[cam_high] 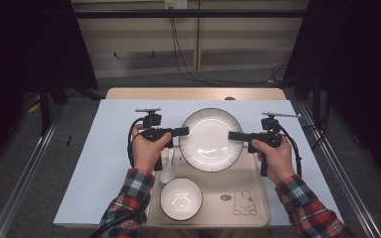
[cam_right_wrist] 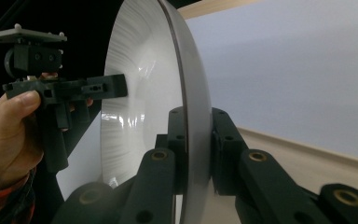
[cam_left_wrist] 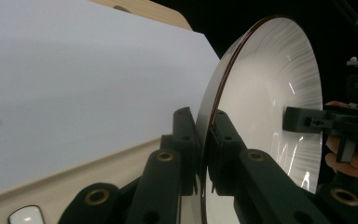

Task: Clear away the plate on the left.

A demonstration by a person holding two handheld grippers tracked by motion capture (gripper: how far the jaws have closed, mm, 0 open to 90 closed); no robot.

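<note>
High view, item one: white plate (cam_high: 211, 140) with a ribbed, dark-edged rim, held level between both grippers, over the far end of the beige tray (cam_high: 258, 208) and partly over the white mat (cam_high: 104, 163). Left gripper (cam_high: 184, 131): fingers clamped on the plate's left rim; the left gripper view shows the rim (cam_left_wrist: 214, 107) pinched between its two pads. Right gripper (cam_high: 232, 136): fingers clamped on the opposite rim, confirmed in the right gripper view (cam_right_wrist: 193, 140).

Item two: small white bowl (cam_high: 180, 198), on the tray's near end, apart from the plate. Item three: white ceramic spoon (cam_high: 167, 167), lying on the tray between bowl and left hand (cam_high: 148, 151). Item four: rabbit drawing (cam_high: 244, 203) printed on the tray's near right corner. All rest on a wooden counter (cam_high: 193, 93).

Step in hand, as judged: a two-handed carry of the plate, whether lifting off or setting onto the tray cannot be told. Next move calls for both grippers travelling together, level, with equal grip, so the plate neither tilts nor slips.
</note>
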